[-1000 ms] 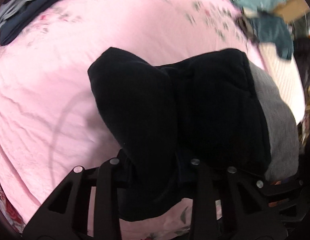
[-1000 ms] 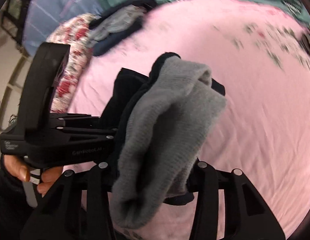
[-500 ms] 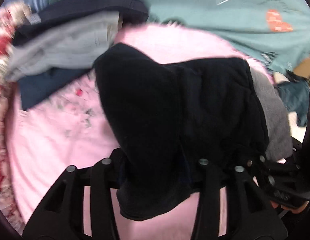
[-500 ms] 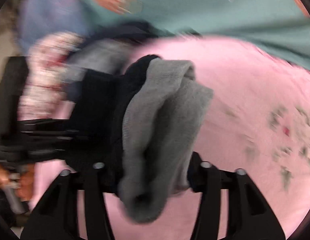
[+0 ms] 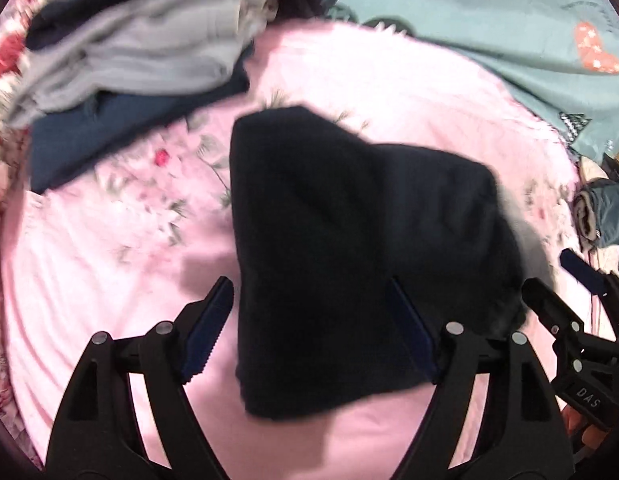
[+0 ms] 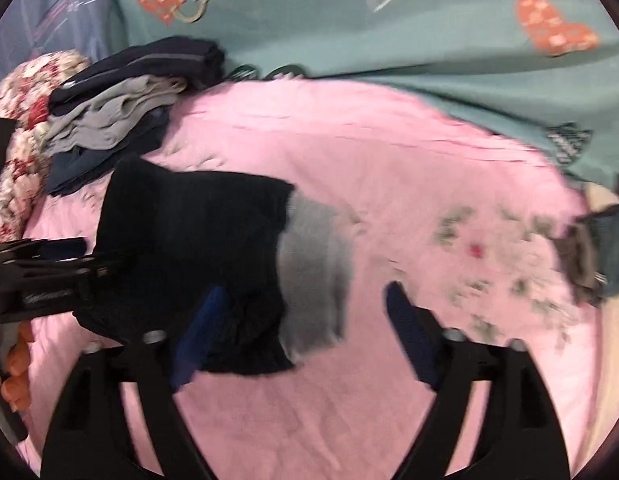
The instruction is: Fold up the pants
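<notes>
At ten o'clock in the left wrist view a loose heap of grey and navy folded garments [image 5: 129, 60] rests on the pink floral bedsheet [image 5: 109, 280], beside a red-and-white flowered quilt edge [image 5: 5, 64] at nine o'clock. At the centre lies the task's thing, the folded black fleece pants with a grey lining [image 5: 349, 248], a compact bundle flat on the sheet. The left gripper [image 5: 309, 320] stands wide, its blue-padded fingers [image 5: 207, 328] spread to either side of the bundle's near edge and gripping nothing. At two o'clock stretches a teal blanket printed with orange hearts [image 5: 509, 40]; at three o'clock sits a crumpled dark teal garment [image 5: 605, 216]; at four o'clock the other tool's black frame shows.

In the right wrist view the black pants [image 6: 189, 248] lie at nine o'clock, the grey lining towards the centre. The right gripper [image 6: 305, 320] is likewise spread wide; its left finger overlaps the bundle's near edge, its right finger [image 6: 409, 328] over bare sheet.
</notes>
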`<state>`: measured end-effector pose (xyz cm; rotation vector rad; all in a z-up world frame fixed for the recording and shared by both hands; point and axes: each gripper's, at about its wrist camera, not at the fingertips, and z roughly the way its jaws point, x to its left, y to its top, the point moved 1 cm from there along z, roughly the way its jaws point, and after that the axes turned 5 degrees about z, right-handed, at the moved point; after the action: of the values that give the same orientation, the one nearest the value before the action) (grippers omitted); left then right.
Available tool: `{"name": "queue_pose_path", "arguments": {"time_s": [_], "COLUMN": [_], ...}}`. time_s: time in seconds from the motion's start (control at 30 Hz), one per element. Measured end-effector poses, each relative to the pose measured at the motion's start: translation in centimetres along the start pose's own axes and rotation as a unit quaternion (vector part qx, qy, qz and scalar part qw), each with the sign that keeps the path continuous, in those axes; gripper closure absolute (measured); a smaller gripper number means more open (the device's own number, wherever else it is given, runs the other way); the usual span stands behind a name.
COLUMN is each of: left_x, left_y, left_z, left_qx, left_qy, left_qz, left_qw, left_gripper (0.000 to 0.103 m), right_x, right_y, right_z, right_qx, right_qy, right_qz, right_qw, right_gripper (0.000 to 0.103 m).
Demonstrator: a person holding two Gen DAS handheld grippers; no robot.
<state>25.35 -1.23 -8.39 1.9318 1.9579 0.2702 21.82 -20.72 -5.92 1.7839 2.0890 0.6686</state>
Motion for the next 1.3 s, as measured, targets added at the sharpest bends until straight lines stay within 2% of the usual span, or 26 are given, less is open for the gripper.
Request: {"name": "queue_pose_path", "arguments": {"time_s": [0.07, 0.17, 0.33, 0.5, 0.6, 0.83, 1.1, 1.2, 1.3], "left_x": [-0.8, -2.1, -4.9, -6.1, -6.9, -7.4, -7.2, -7.1, -6.9], "left_y": [-1.0, -3.0, -5.8, -8.1, -9.5, -11.4, -13.1, -13.3, -13.4], "left_z": [-2.2, -5.8, -10.0, -12.9, -14.7, -16.6, -18.7, -19.3, -19.5], "left_qx": [-0.013, -0.041, -0.067, -0.073, -0.092, -0.099, -0.121, -0.125, -0.125], "left_qy": [0.012, 0.043, 0.069, 0.053, 0.065, 0.057, 0.066, 0.067, 0.082], "left_qz": [0.01, 0.017, 0.054, 0.049, 0.064, 0.065, 0.064, 0.063, 0.064], "left_qw": [0.9998, 0.9981, 0.9939, 0.9947, 0.9916, 0.9914, 0.9883, 0.9879, 0.9868], "left_gripper": [0.02, 0.013, 0.013, 0.01, 0.007, 0.006, 0.002, 0.002, 0.002], "right_x": [-0.2, -0.3, -0.1, -0.5, -0.3, 0.2, 1.2, 1.7, 2.1], "right_y": [-0.7, -2.1, -4.1, -6.3, -7.2, -8.8, -9.8, -9.9, -10.0], "right_z": [-2.0, -3.5, -5.1, -7.4, -8.6, -10.2, -11.3, -11.7, -11.9], "right_qx": [-0.014, -0.005, 0.002, 0.002, -0.002, -0.007, -0.009, -0.015, -0.02], "right_qy": [-0.024, -0.05, -0.047, -0.034, -0.03, -0.024, -0.019, -0.022, -0.028], "right_qz": [0.016, 0.02, 0.037, 0.047, 0.047, 0.045, 0.037, 0.029, 0.018], "right_qw": [0.999, 0.999, 0.998, 0.998, 0.998, 0.999, 0.999, 0.999, 0.999], "right_gripper": [0.01, 0.01, 0.01, 0.01, 0.01, 0.01, 0.01, 0.001, 0.001]}}
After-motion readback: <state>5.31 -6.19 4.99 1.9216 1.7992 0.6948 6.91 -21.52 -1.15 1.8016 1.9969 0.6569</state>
